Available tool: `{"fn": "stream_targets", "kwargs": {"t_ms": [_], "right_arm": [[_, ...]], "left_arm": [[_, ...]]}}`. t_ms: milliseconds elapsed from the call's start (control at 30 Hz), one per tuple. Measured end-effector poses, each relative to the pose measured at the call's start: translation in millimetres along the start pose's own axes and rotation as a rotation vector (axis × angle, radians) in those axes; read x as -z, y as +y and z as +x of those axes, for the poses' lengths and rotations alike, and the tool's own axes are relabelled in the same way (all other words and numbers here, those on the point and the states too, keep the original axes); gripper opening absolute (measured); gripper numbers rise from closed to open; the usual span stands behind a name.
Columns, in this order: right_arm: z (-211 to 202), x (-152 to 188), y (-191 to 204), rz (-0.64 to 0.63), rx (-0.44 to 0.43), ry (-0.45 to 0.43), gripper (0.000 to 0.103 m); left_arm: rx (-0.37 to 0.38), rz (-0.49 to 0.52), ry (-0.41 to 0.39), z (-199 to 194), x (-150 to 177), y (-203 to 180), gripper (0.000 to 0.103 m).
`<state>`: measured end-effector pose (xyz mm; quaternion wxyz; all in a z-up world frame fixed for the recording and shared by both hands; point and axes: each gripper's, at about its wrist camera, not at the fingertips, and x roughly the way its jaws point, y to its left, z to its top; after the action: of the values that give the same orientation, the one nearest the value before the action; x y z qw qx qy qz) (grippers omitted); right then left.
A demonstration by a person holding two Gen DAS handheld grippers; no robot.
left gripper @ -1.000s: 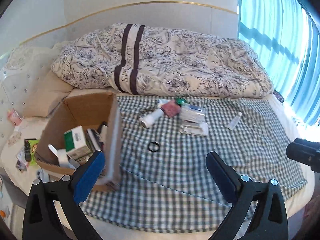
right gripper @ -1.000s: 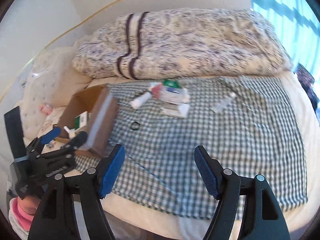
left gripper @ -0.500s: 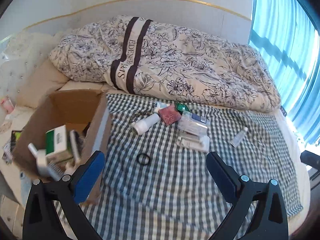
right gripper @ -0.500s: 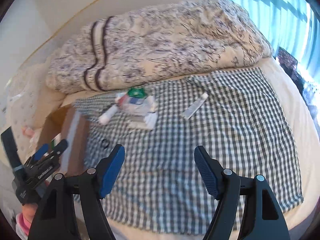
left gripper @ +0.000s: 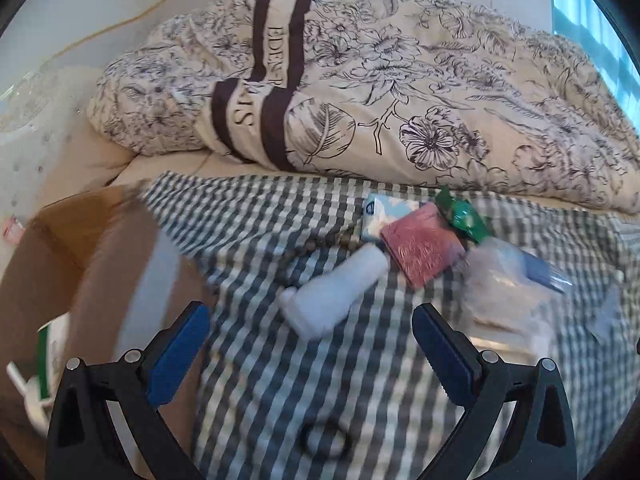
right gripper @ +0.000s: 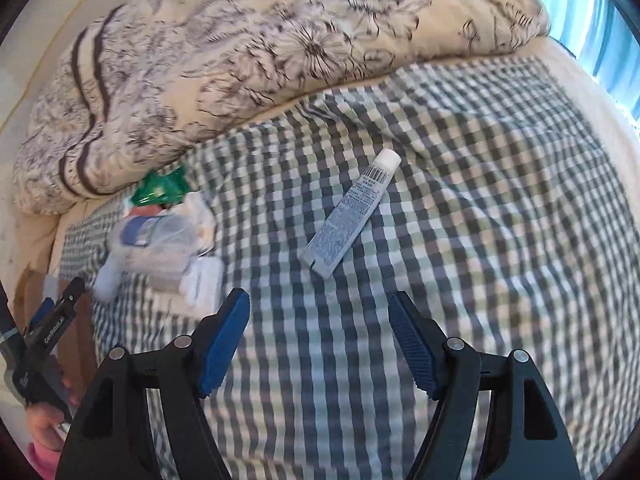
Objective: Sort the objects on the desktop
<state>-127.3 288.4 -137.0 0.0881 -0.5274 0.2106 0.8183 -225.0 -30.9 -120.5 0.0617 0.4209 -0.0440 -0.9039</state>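
Both tongs hanging wide open, gripping nothing: left tongs (left gripper: 310, 338) facing white bottle (left gripper: 334, 294) at frame centre; right tongs (right gripper: 318, 340) below tube (right gripper: 350, 216). Tube's probably light and squashy, so pinching mid-body looks safest.

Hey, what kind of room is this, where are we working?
Most likely a bedroom: the things being sorted lie on a checked cloth spread over a bed, with a bunched floral duvet behind it and a curtained window at the right edge. A cardboard box sits at the left.
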Motion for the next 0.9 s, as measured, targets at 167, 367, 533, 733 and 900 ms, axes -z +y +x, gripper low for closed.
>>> {"fn": "stream_targets", "kwargs": {"t_ms": [167, 367, 533, 733, 900], "right_arm": [[33.1, -25.8, -11.6, 0.078, 0.050, -0.004, 0.072], [69.6, -34.9, -13.6, 0.143, 0.084, 0.006, 0.073], [74.7, -29.2, 2.3, 0.053, 0.210, -0.022, 0.059], [60.9, -10.2, 0.1, 0.013, 0.216, -0.078, 0.024], [24.5, -2.2, -16.0, 0.030, 0.155, -0.062, 0.005]], "left_arm": [[0.052, 0.075, -0.038, 34.9, -2.2, -7.4, 0.103], [-0.017, 0.290, -0.055, 72.1, 20.6, -19.1, 0.103], [0.003, 0.325, -0.070, 78.5, 26.1, -19.4, 0.087], [0.005, 0.329, -0.064, 66.1, 40.2, -20.7, 0.054], [0.088, 0.228, -0.017, 38.1, 46.1, -9.0, 0.044]]}}
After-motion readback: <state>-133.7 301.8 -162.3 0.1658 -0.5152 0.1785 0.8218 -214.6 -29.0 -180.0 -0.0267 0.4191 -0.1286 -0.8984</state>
